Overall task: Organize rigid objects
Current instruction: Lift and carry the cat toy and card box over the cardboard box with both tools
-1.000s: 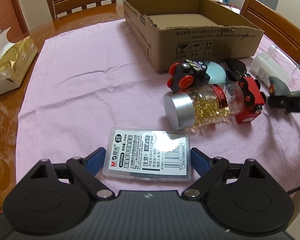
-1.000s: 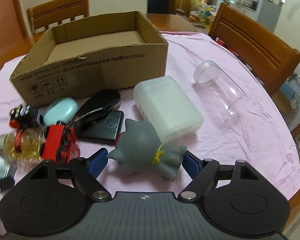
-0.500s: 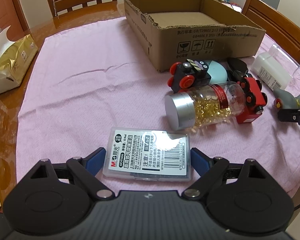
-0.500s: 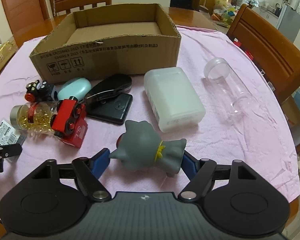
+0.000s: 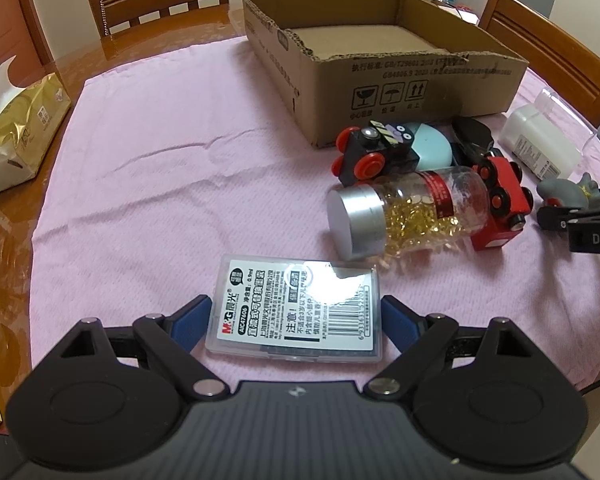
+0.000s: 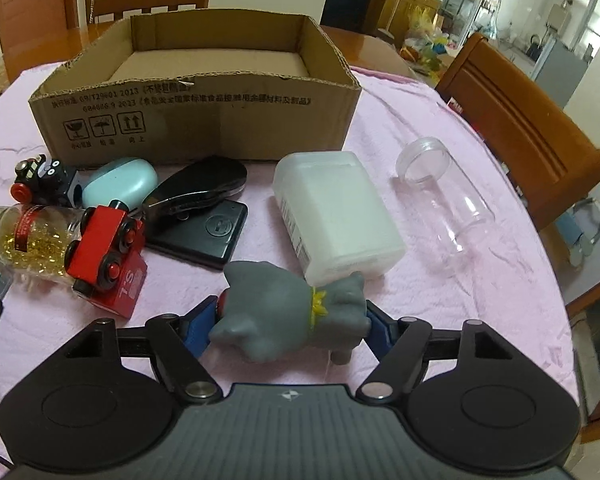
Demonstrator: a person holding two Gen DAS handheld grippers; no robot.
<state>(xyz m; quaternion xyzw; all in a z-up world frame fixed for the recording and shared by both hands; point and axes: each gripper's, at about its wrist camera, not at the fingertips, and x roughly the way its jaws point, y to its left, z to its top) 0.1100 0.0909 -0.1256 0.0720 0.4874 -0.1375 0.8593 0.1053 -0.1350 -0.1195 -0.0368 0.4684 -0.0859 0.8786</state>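
Note:
A clear flat plastic case [image 5: 300, 308] with a printed label lies on the pink cloth [image 5: 180, 168] between the blue pads of my left gripper [image 5: 296, 316]; both pads touch its short sides. My right gripper [image 6: 290, 316] has its jaws closing on a grey rubber toy animal [image 6: 292, 320] with a yellow collar, and both pads touch its ends. From the left wrist view that toy [image 5: 560, 192] shows at the far right. The cardboard box [image 6: 204, 120] stands open behind.
Loose on the cloth: a jar of gold capsules [image 5: 412, 212], a red toy train [image 6: 108, 248], a black toy train [image 5: 372, 156], a teal case [image 6: 120, 184], a black hole punch [image 6: 204, 212], a white plastic box [image 6: 340, 216], a clear tube [image 6: 448, 200]. Wooden chairs surround the table; a tissue pack [image 5: 16, 132] lies left.
The right gripper's pads have drawn in onto the grey toy, and its view has rolled and swung left. The left gripper and the clear case have not moved.

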